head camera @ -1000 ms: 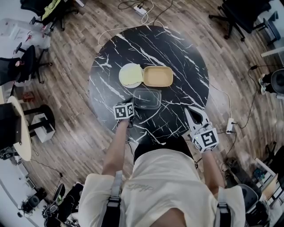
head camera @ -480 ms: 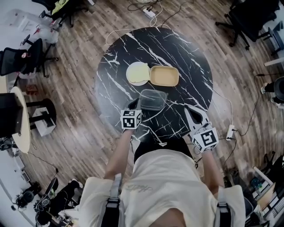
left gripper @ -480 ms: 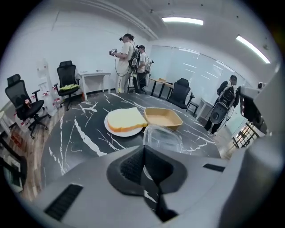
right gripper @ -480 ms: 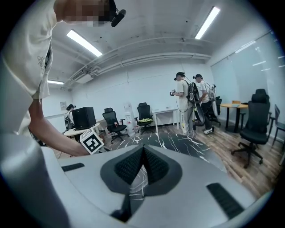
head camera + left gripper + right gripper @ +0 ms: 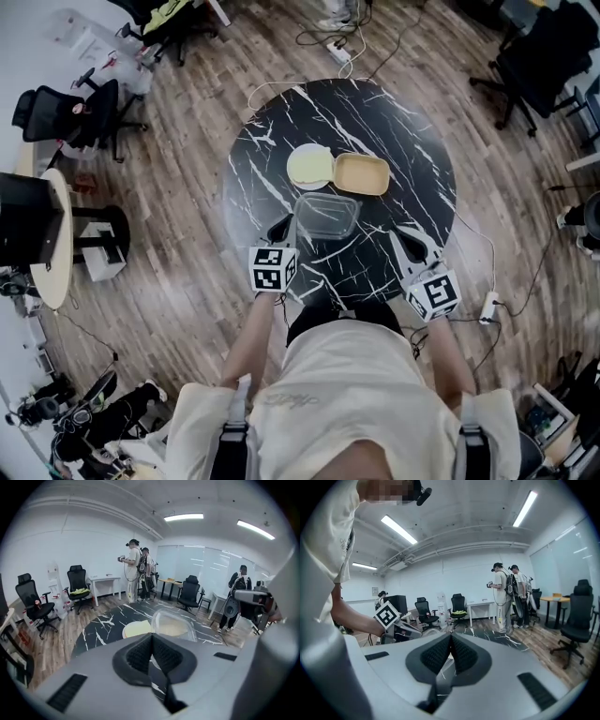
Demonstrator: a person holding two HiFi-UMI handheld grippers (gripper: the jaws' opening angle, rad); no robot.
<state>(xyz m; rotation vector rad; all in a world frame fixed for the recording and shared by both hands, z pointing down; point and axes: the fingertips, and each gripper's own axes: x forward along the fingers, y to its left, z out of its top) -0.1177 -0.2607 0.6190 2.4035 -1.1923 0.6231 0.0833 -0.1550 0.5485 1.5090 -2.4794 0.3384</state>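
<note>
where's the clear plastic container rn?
Head view: the clear container is at the marble table's near middle, just in front of the bread plate and tan tray, its left edge in the left gripper's tongs.

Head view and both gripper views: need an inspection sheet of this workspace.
Surface: round black marble table, white-veined.
Job's things: clear rectangular plastic lid nearest the person; tan rectangular tray beyond it; white round plate with a pale bread slice beside the tray.
Clutter: nothing seen.
Grippers: left gripper fingers shut, apparently on the lid's edge; right gripper fingers shut, empty.
Cables: white power strip with cable on the floor beyond the table; second power strip at right.
Surroundings: wooden floor, black office chairs, people standing.
</note>
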